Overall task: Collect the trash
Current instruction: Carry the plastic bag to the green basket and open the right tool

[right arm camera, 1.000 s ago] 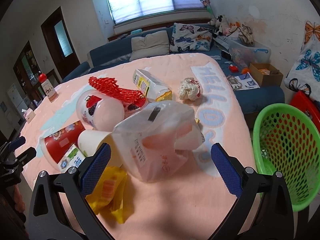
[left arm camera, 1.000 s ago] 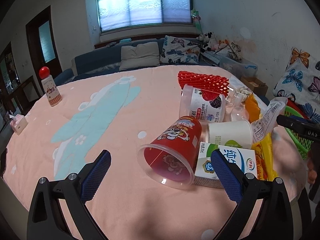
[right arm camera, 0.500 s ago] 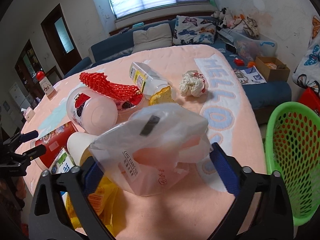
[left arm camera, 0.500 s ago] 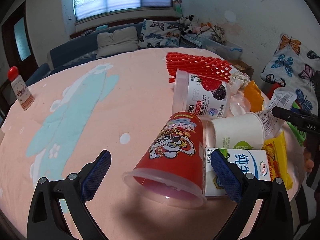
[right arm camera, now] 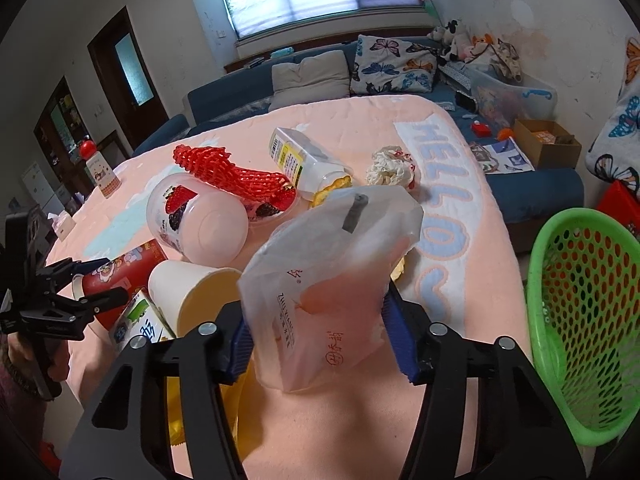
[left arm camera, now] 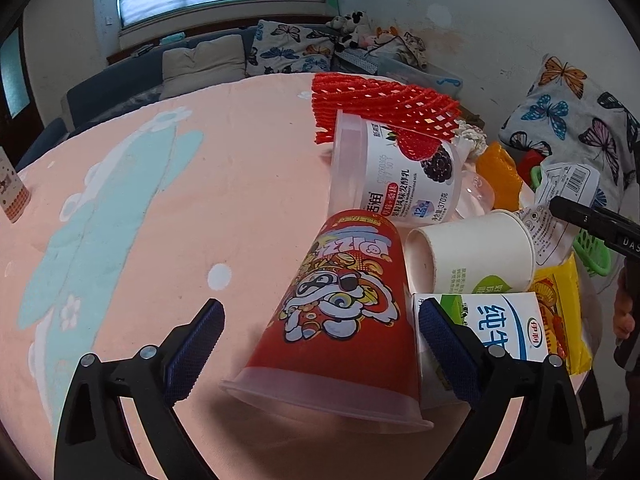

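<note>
The right gripper [right arm camera: 320, 332] has just been closing its jaws, and its blue pads [right arm camera: 396, 336] are pressing both sides of a crumpled translucent plastic bag [right arm camera: 332, 280] near the table's right edge, beside the green perforated plastic basket [right arm camera: 584, 320]. The left gripper [left arm camera: 320, 344] is sitting wide apart, having just narrowed slightly, straddling a red cartoon-printed plastic cup [left arm camera: 340, 312] lying on its side near the table's front edge; its pads are not touching the cup. A white paper cup [left arm camera: 472, 256], a white-and-green milk carton [left arm camera: 504, 324] and a berry-labelled yogurt tub [left arm camera: 396, 172] are lying against the red cup on the pink tablecloth [left arm camera: 160, 200].
</note>
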`<state>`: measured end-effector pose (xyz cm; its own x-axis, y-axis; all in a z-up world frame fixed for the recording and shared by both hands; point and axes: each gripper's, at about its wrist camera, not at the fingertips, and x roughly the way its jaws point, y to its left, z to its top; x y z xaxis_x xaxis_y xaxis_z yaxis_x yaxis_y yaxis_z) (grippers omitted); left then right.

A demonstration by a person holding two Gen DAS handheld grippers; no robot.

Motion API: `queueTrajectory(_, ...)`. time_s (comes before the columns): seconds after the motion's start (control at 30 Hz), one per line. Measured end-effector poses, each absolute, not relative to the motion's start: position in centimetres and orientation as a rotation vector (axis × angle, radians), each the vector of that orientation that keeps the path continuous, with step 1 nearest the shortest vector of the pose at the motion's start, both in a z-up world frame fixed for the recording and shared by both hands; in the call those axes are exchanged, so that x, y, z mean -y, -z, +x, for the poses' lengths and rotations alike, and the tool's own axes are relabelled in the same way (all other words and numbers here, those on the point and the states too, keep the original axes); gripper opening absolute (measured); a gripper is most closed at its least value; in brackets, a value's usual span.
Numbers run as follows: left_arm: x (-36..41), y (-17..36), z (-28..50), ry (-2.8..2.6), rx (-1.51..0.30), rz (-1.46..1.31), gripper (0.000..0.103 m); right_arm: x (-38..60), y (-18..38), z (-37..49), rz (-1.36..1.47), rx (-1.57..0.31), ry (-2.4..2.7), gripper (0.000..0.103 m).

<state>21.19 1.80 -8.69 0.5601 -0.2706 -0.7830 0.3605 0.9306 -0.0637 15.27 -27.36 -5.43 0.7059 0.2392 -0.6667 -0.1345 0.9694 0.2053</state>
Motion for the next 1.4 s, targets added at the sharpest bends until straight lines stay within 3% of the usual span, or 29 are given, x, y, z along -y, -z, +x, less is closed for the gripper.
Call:
queueTrajectory(0.03,-1.7,8.8,21.2,0.388,-0.908,0.103,0.082,27.4,5.3,15.1,0.143,-0.757,-0.207,0.054)
queueTrajectory(0.13,-1.6,8.7,21.1,0.404,-0.900,0.097,0.079,27.3,4.8,14.6,0.140,-0.748,-0.201,0.051)
queueTrajectory(0.2,-1.6,8.7,20.7,0.408,-0.890,0.102,0.067,27.5,4.5,14.2,0.143,-0.742,-0.196,0.050)
queueTrajectory(0.8,-2.5,2.5,16.2,0.371,-0.760,0.103,0.067,29.8,1.4,11.5,0.131,-0.663,-0.140,0.048)
queueTrajectory(1.4,9.4,-1.2,15.4,0.579,-0.720,0.148,0.067,42.5,3.6,10.5,0.120,-0.716,0.135,0.050)
